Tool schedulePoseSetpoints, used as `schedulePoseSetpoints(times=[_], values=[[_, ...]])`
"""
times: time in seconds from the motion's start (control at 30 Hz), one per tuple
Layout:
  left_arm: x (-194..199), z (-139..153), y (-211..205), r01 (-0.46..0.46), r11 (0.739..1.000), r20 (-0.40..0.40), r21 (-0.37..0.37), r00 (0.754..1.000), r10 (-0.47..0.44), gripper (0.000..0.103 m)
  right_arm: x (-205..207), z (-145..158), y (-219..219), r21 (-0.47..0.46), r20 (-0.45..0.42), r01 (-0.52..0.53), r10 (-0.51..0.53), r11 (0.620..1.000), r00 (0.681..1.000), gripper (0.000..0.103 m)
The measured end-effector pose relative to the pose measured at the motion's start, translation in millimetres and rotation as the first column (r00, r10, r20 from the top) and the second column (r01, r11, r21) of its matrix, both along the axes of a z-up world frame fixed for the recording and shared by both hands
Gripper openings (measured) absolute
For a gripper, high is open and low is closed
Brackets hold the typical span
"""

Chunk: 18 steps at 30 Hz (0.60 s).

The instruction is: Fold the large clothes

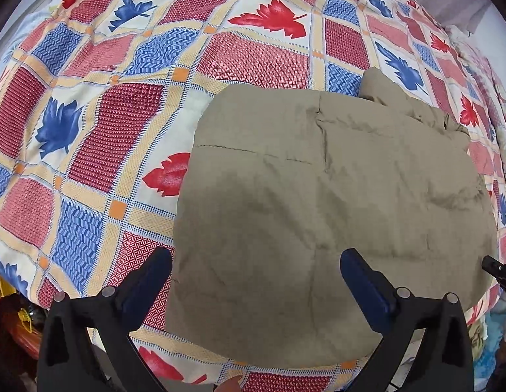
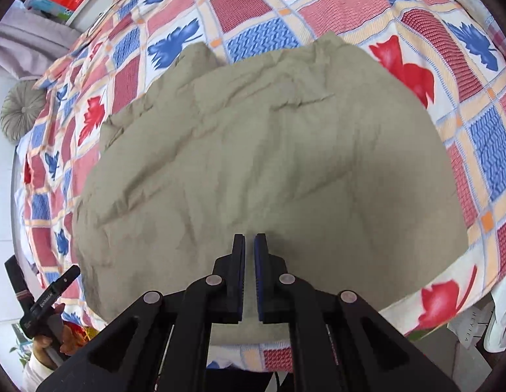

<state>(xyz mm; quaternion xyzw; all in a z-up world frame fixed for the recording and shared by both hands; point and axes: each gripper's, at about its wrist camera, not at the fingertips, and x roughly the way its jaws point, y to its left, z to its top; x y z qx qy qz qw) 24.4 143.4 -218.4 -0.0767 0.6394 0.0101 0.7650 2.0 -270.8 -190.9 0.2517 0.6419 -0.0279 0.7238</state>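
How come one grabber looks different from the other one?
The left gripper has its jaws spread wide; the right gripper has them nearly together, gripping nothing. The left hangs over the folded khaki garment's edge; the right hangs over its middle. Both are black with blue pads.

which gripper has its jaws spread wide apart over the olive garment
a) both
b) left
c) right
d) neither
b) In the left wrist view the left gripper has jaws far apart above the olive garment; in the right wrist view the right gripper has jaws nearly together, gripping nothing.
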Motion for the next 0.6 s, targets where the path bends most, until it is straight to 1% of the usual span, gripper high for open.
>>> schedulePoseSetpoints(times=[0.1, 0.17, 0.27, 0.3, 0.33, 0.37, 0.4, 0.43, 0.47, 0.53, 0.6], values=[[-3, 0, -1, 0.016, 1.000, -0.008, 0.010, 1.000, -0.015, 0.103, -5, -1, 14, 0.016, -0.015, -0.013, 0.014, 1.000, 1.000, 0.007], [-5, 0, 1, 0.002, 0.999, -0.013, 0.043, 1.000, -0.001, 0.103, -7, -2, 23, 0.022, -0.024, -0.026, 0.027, 0.999, 0.999, 0.007], [-6, -2, 9, -0.006, 0.998, -0.005, 0.057, 1.000, 0.007, 0.103, -9, -6, 36, 0.057, -0.039, -0.039, 0.042, 0.998, 0.998, 0.007], [-6, -3, 11, -0.006, 0.998, -0.003, 0.064, 1.000, 0.006, 0.103, -9, -7, 41, 0.067, -0.044, -0.042, 0.045, 0.997, 0.998, 0.008], [-6, -4, 14, -0.002, 0.998, -0.005, 0.065, 1.000, 0.002, 0.103, -9, -8, 46, 0.073, -0.047, -0.048, 0.052, 0.996, 0.998, 0.012], [-5, -6, 16, 0.009, 0.999, -0.013, 0.052, 1.000, -0.008, 0.103, -9, -8, 51, 0.076, -0.049, -0.058, 0.061, 0.995, 0.997, 0.032], [-5, -8, 18, 0.021, 0.999, -0.023, 0.032, 1.000, -0.021, 0.103, -8, -8, 56, 0.077, -0.047, -0.066, 0.069, 0.995, 0.996, 0.069], [-5, -9, 19, 0.025, 0.999, -0.025, 0.021, 0.999, -0.025, 0.103, -8, -8, 61, 0.081, -0.039, -0.076, 0.079, 0.994, 0.996, 0.087], [-5, -9, 22, 0.026, 1.000, -0.023, 0.004, 0.999, -0.026, 0.103, -8, -6, 66, 0.083, -0.025, -0.083, 0.086, 0.993, 0.996, 0.092], [-5, -10, 28, 0.030, 0.999, -0.013, -0.041, 0.999, -0.031, 0.103, -6, -4, 76, 0.074, -0.016, -0.114, 0.115, 0.991, 0.993, 0.092], [-2, -10, 38, 0.031, 0.997, 0.017, -0.069, 0.999, -0.030, 0.103, -5, -4, 82, 0.076, -0.012, -0.128, 0.130, 0.989, 0.991, 0.092]])
